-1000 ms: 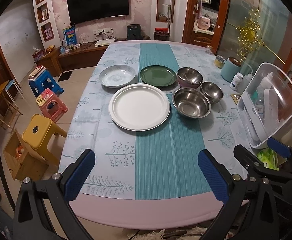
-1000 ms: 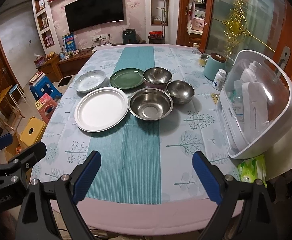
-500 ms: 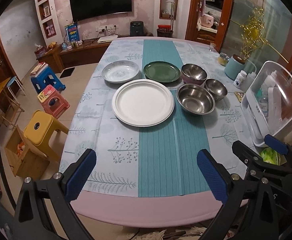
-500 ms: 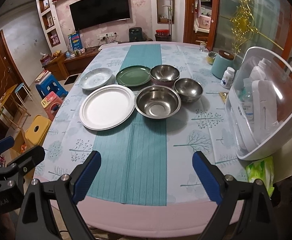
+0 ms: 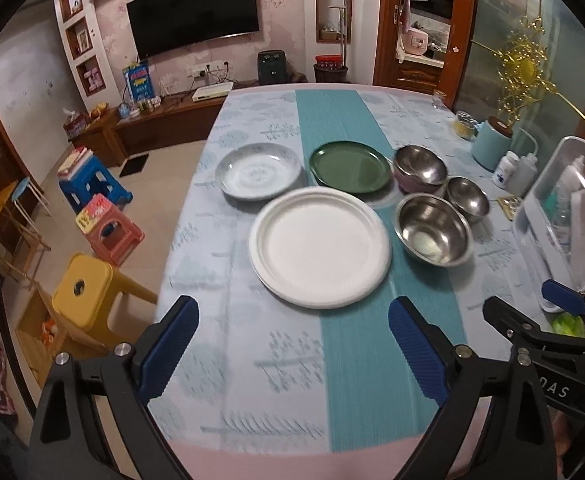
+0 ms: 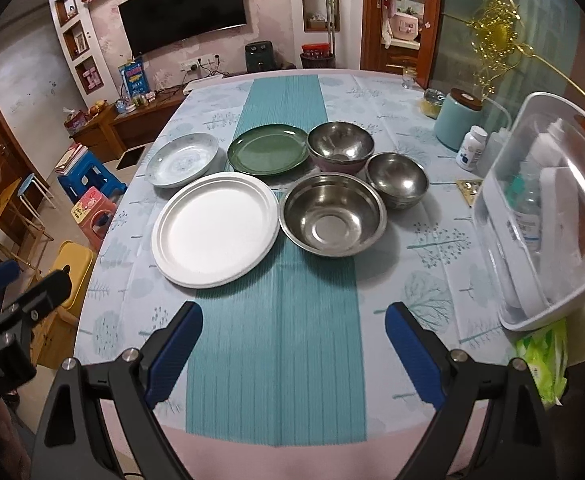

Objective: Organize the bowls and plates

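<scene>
Plates (image 6: 216, 228), bowls (image 6: 332, 212) grouped mid-table; storage box (image 6: 548, 216) right; both claws (image 5: 292, 344) (image 6: 292, 340) wide, empty.

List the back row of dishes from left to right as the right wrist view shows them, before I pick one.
Pale patterned ceramic plate → dark green round plate → steel bowl with pinkish outside → small steel bowl.

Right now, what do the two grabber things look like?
Both are black frames with silver bolts and ribbed blue pads on their jaws. The left gripper and right gripper match. White letters mark the right one's body, partly hidden. No cables or sleeves show.
</scene>
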The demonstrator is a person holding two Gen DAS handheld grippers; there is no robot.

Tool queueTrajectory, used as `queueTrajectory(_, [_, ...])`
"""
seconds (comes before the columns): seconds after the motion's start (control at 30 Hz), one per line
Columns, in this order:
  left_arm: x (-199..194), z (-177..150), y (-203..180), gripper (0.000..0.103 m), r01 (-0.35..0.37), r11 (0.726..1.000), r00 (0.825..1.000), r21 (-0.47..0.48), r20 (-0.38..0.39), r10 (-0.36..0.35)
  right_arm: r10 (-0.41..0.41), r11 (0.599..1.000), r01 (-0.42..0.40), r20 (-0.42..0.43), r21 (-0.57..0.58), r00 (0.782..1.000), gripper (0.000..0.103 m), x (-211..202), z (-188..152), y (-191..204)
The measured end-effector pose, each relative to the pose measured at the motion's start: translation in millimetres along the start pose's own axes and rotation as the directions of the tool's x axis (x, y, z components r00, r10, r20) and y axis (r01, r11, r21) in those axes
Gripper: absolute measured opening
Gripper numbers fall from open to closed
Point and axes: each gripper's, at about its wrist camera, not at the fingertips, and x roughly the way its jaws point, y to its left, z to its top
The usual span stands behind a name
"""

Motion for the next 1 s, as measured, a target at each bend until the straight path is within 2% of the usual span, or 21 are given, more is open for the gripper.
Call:
queueTrajectory(0.23, [52, 33, 22, 0.095, -0.009, 0.999, 1.000, 0.053, 0.006, 0.009, -0.018, 1.000, 0.018, -0.036, 0.007, 0.999, 0.093, 39, 24, 21])
queueTrajectory(0.4, [103, 53, 35, 0.094, 0.004, 0.996, 0.999, 0.090, -0.036, 0.000, -0.008, 1.000, 0.010, -0.076, 0.021, 0.997, 0.087, 70, 37, 26])
queueTrajectory(0.6, [170, 65, 43, 0.082, 0.029, 0.989, 0.992, 0.144, -0.126, -0.011, 0.038, 0.995, -0.023, -0.159, 0.095, 0.986, 0.075, 118, 43, 21])
queueTrajectory(0.73, [215, 66, 53, 0.080, 0.079, 0.986, 0.978, 0.144, -0.205, -0.049, 0.098, 0.983, -0.058, -0.230, 0.172, 0.968, 0.065, 150, 39, 13])
queueTrajectory(0.83, [250, 67, 58, 0.070, 0.118, 0.984, 0.957, 0.135, -0.278, -0.077, 0.122, 0.976, -0.069, -0.261, 0.204, 0.957, 0.064, 167, 37, 12])
queueTrajectory(1.0, [288, 69, 66, 0.068, 0.162, 0.983, 0.930, 0.087, -0.347, -0.123, 0.172, 0.963, -0.101, -0.286, 0.249, 0.942, 0.056, 190, 35, 12])
